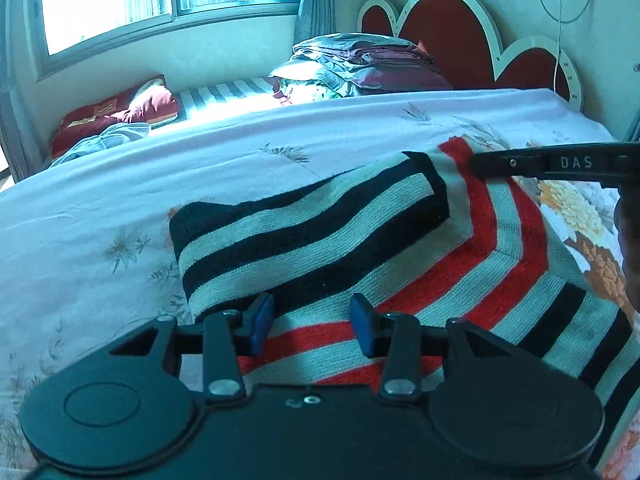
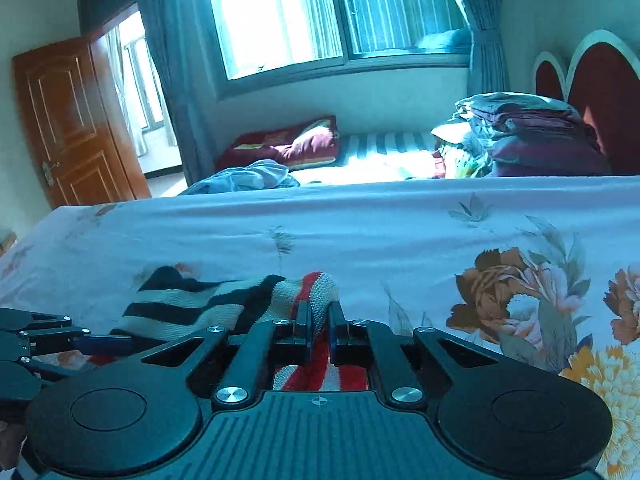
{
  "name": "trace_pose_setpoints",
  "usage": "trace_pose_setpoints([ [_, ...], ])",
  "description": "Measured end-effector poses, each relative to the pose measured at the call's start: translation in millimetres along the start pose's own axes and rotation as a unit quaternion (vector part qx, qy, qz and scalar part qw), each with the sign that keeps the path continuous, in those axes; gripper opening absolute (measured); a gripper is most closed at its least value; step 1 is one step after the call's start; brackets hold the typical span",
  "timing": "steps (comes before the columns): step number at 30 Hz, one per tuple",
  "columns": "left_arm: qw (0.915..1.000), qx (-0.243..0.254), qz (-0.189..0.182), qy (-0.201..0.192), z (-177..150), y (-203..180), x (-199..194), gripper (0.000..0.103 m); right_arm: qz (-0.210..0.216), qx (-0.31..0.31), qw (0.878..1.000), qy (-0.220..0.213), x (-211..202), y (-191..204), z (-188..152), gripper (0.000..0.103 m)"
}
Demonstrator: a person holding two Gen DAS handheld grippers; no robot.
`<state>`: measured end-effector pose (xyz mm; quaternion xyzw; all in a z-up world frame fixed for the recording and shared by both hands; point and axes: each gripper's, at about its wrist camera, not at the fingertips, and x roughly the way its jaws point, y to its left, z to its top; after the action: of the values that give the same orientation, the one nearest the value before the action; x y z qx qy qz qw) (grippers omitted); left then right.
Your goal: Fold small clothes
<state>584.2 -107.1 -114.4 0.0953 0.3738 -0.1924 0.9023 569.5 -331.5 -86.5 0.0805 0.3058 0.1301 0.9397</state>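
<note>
One fold lies across the striped sweater (image 1: 360, 240) on the bed (image 1: 200, 168). Right claw (image 2: 319, 316) pinches its red edge; left claw (image 1: 312, 320) hangs half-open, empty. More folds remain.

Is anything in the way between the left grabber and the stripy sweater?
Nothing visible. The left gripper hangs open right over the striped sweater, with only bare knit between its blue pads. The right gripper is already shut on the sweater's red edge.
</note>
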Motion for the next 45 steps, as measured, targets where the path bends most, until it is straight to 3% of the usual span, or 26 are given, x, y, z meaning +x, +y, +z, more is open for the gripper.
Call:
trace_pose_setpoints([
  [2, 0.9999, -0.003, -0.01, 0.012, 7.9, 1.7, 8.2, 0.043, -0.037, 0.008, 0.995, 0.088, 34.5, -9.5, -14.0, 0.007],
  [5, 0.9993, -0.014, -0.022, 0.028, 15.4, 8.9, 11.0, 0.043, -0.035, 0.027, 0.996, 0.078, 30.7, -11.8, -18.1, 0.007],
  [7, 0.9997, -0.017, -0.016, 0.002, 16.5, 14.5, 0.3, 0.04, -0.046, 0.019, 0.996, 0.069, 24.6, -7.6, -11.5, 0.011],
  [9, 0.9987, -0.038, 0.001, -0.034, 16.2, 25.7, -11.5, 0.041, -0.055, -0.007, 0.998, 0.017, 6.6, 0.7, -1.4, 0.035],
  [11, 0.9962, -0.068, 0.001, -0.054, 18.8, 39.4, -12.9, 0.041, -0.028, -0.021, 0.999, 0.015, 7.1, 9.1, 9.9, 0.035],
  [14, 0.9981, -0.056, 0.004, -0.025, 28.1, 42.7, 10.0, 0.041, 0.013, -0.031, 0.998, 0.054, 31.5, 21.3, 16.6, 0.035],
  [16, 0.9988, -0.034, 0.004, 0.035, 28.1, 40.2, 36.8, 0.044, -0.029, -0.054, 0.99, 0.123, 64.5, 21.5, 3.6, 0.034],
  [18, 0.9989, -0.028, 0.01, 0.036, 30.3, 38.0, 36.9, 0.045, -0.04, -0.021, 0.992, 0.122, 71.6, 10.4, 1.6, 0.026],
  [21, 0.9991, -0.024, 0.018, 0.03, 30.2, 31.2, 18.8, 0.042, -0.047, -0.028, 0.991, 0.119, 64.3, 13.8, 5.2, 0.026],
  [22, 0.9993, -0.022, 0.015, 0.025, 28.0, 27.9, 10.0, 0.045, -0.048, -0.032, 0.993, 0.101, 54.6, 16.5, 6.8, 0.026],
  [24, 0.9995, -0.019, 0.022, 0.015, 19.3, 19.7, -9.1, 0.06, -0.04, -0.034, 0.996, 0.071, 31.1, 19.0, 9.0, 0.027],
  [25, 0.9993, -0.018, 0.031, 0.01, 14.7, 14.2, -17.3, 0.075, -0.03, -0.033, 0.997, 0.066, 19.2, 22.5, 8.9, 0.027],
  [26, 0.9992, -0.016, 0.035, 0.007, 9.6, 9.4, -23.6, 0.079, -0.02, -0.034, 0.997, 0.063, 8.2, 26.0, 7.1, 0.028],
  [28, 0.9988, -0.007, 0.047, 0.01, 0.2, 0.6, -33.0, 0.081, -0.004, -0.033, 0.997, 0.065, -7.9, 32.1, 1.6, 0.045],
  [29, 0.9985, -0.006, 0.053, 0.014, -4.2, -2.4, -35.9, 0.084, 0.0, -0.035, 0.997, 0.068, -14.0, 34.9, -2.1, 0.061],
  [30, 0.9983, -0.009, 0.055, 0.014, -8.1, -3.8, -39.1, 0.085, 0.002, -0.037, 0.997, 0.068, -19.8, 37.3, -6.8, 0.066],
  [34, 0.9978, -0.021, 0.061, 0.017, -17.5, -6.9, -52.9, 0.09, 0.001, -0.025, 0.996, 0.082, -36.4, 36.8, -23.7, 0.066],
  [39, 0.9979, -0.05, 0.034, 0.022, -32.3, -7.7, -71.2, 0.09, 0.014, 0.021, 0.995, 0.092, -61.9, 19.8, -44.1, 0.066],
  [42, 0.9957, -0.072, 0.026, 0.052, -46.6, -0.2, -62.4, 0.094, -0.005, 0.04, 0.99, 0.137, -52.1, 0.6, -62.8, 0.067],
  [45, 0.9939, -0.091, 0.027, 0.056, -45.5, 4.1, -63.7, 0.096, 0.012, 0.089, 0.986, 0.137, -56.3, -15.6, -63.7, 0.07],
])
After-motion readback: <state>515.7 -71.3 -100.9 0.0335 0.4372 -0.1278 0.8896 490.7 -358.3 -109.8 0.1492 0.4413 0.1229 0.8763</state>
